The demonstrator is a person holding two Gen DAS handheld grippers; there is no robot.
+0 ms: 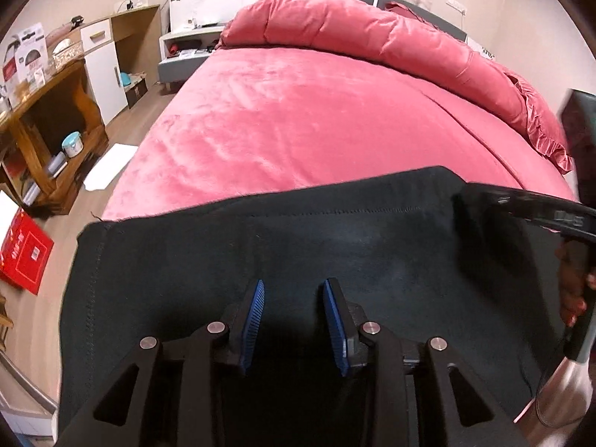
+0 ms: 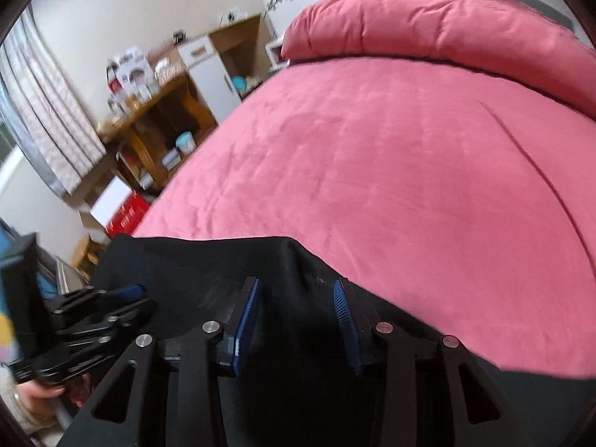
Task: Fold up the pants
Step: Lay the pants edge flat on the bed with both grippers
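Black pants (image 1: 335, 246) lie spread on the near part of a pink bed (image 1: 298, 119); they also show in the right wrist view (image 2: 208, 264). My left gripper (image 1: 294, 287) is open just above the dark fabric, its blue pads apart with nothing between them. My right gripper (image 2: 296, 285) is open over the pants' far edge, which rises in a small peak between the jaws. The right gripper's body shows at the right of the left wrist view (image 1: 540, 216). The left gripper shows at the lower left of the right wrist view (image 2: 111, 305).
A rolled pink duvet (image 1: 372, 29) lies across the head of the bed. A wooden shelf unit (image 1: 48, 130) and white cabinet (image 1: 100, 70) stand left of the bed. A red box (image 1: 24, 253) and white paper (image 1: 108, 165) lie on the floor.
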